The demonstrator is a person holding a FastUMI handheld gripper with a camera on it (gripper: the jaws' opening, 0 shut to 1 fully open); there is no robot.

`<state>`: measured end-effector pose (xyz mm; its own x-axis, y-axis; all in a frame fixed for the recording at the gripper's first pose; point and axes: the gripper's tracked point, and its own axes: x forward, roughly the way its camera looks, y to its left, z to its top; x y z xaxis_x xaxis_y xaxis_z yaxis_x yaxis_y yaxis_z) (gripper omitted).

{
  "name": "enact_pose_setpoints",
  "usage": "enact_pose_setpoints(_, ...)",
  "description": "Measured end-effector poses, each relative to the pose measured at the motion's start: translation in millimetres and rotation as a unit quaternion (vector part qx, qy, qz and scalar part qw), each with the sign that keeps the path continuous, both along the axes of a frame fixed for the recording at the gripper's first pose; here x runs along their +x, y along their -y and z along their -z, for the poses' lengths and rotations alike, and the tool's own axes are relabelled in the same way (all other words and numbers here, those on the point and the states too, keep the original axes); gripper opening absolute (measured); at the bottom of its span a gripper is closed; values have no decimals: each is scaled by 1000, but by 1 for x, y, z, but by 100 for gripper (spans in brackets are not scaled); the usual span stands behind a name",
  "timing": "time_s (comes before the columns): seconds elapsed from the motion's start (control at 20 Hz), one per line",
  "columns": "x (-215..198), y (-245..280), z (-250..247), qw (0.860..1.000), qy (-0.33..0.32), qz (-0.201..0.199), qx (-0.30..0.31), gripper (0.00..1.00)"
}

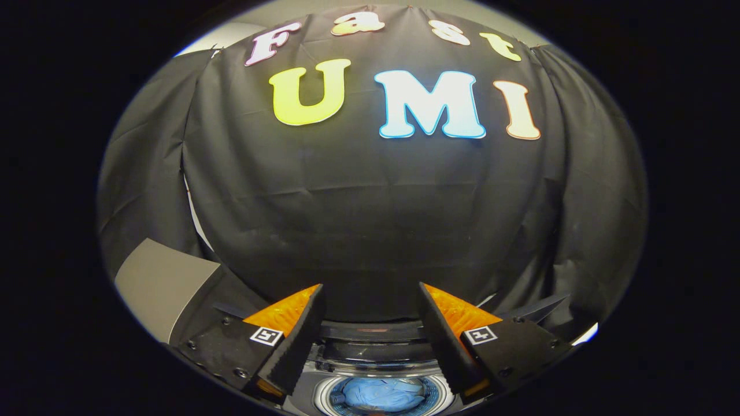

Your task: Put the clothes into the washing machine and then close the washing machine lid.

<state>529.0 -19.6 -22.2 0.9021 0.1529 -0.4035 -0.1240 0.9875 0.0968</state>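
The main risk at this moment lay in the lid. The washing machine (378, 352) sat low in the frame, at the bottom centre, and the blue clothes (383, 394) already lay inside its round drum, seen through the opening between and below the fingers. With the load in, the remaining step was judged to be closing the lid, and the dark raised panel just behind the opening, at lower centre, was likely that lid standing open, though this could not be made out for certain. The tool (370, 315) pointed mostly at the black cloth wall, so little of the machine was in sight; an approach from this height could have missed the lid's edge or pushed it at an angle, leaving it half shut. A fold of cloth riding up over the drum's rim could also have caught under the lid; whether any did so was too small to tell.

The tool stood wide open, its two fingers well apart at lower left and lower right of centre. Nothing lay between them and neither finger touched the machine or the clothes; they hung above the opening.

A pale grey panel (159, 286) showed at the lower left.
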Motion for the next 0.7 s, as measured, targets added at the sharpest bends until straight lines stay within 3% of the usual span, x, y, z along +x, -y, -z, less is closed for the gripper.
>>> enact_pose_setpoints(0.35, -31, 2, -6, 998, 64, -4, 5, 98)
enact_pose_setpoints(0.7, -56, 3, 0, 997, 82, 1, 3, 98)
